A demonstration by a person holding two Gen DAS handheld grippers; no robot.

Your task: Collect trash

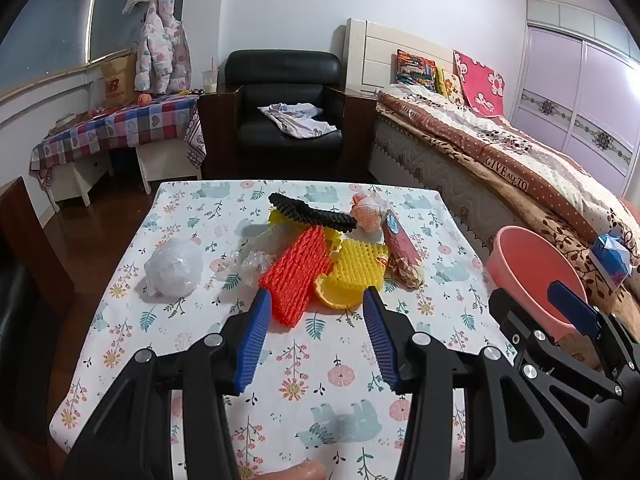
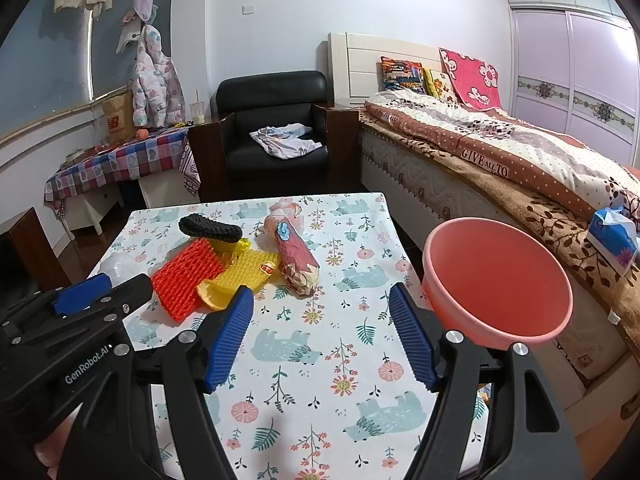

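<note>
Trash lies in a pile on the floral table (image 1: 320, 360): red foam net (image 1: 296, 272), yellow foam net (image 1: 356, 268), orange peel (image 1: 334, 294), black foam net (image 1: 312, 212), a red-brown paper wrapper (image 1: 402, 252), crumpled clear plastic (image 1: 258, 262) and a white plastic ball (image 1: 174, 266). My left gripper (image 1: 316, 300) is open, just short of the red net and the peel. My right gripper (image 2: 322, 300) is open above the table (image 2: 320, 360), right of the red net (image 2: 186, 280) and wrapper (image 2: 298, 260). A pink basin (image 2: 496, 280) sits past the table's right edge, also in the left view (image 1: 532, 268).
A bed (image 2: 500, 160) runs along the right with a tissue pack (image 2: 614, 236) on it. A black armchair (image 2: 276, 132) stands behind the table. A side table with a checked cloth (image 2: 120, 164) is at the back left.
</note>
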